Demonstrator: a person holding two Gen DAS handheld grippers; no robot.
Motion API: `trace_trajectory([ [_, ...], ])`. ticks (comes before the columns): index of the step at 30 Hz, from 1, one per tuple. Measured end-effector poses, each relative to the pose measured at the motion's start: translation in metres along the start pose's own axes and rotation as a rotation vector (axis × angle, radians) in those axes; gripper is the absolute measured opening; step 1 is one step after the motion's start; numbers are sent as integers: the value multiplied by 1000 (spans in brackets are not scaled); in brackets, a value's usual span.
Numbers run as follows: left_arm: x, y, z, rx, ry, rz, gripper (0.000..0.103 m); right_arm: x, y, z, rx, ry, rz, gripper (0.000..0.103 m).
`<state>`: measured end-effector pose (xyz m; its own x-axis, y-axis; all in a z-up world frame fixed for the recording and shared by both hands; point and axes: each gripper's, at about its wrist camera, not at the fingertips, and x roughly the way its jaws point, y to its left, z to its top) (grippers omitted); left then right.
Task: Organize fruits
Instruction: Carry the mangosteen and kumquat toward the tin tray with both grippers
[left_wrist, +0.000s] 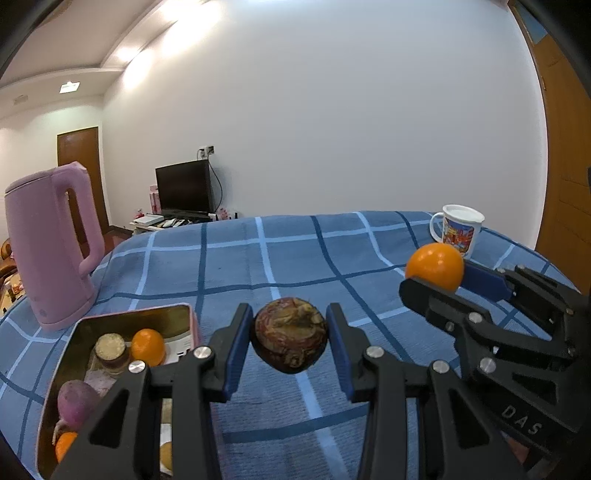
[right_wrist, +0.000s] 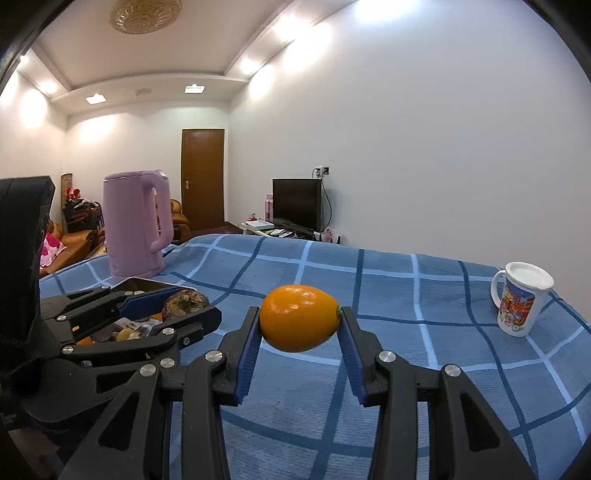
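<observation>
- A blue plaid tablecloth (left_wrist: 295, 251) covers the whole table.
- A tall pink plastic electric kettle (left_wrist: 51, 243) stands at the far left, just behind the tin.
- A rectangular pink-rimmed metal tin (left_wrist: 79, 330) lies at near left with an orange citrus fruit (left_wrist: 147, 347), a purple round fruit (left_wrist: 75, 402) and other pieces inside.
- A white printed mug with a lid (left_wrist: 460, 229) stands at the far right.
- The left gripper (left_wrist: 290, 341) pinches a dark brown wrinkled round fruit (left_wrist: 291, 339) above the cloth, right of the tin.
- The right gripper (right_wrist: 300, 325) pinches a smooth orange oval fruit (right_wrist: 299, 317) above the cloth.
</observation>
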<state>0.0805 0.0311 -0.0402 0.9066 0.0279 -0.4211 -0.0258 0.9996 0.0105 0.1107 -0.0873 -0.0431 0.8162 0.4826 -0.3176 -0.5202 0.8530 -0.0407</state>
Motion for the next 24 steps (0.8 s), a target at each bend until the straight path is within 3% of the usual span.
trace_trajectory([
  [24, -20, 46, -10, -54, 6, 55, 43, 7, 46, 9, -69, -4, 80, 44],
])
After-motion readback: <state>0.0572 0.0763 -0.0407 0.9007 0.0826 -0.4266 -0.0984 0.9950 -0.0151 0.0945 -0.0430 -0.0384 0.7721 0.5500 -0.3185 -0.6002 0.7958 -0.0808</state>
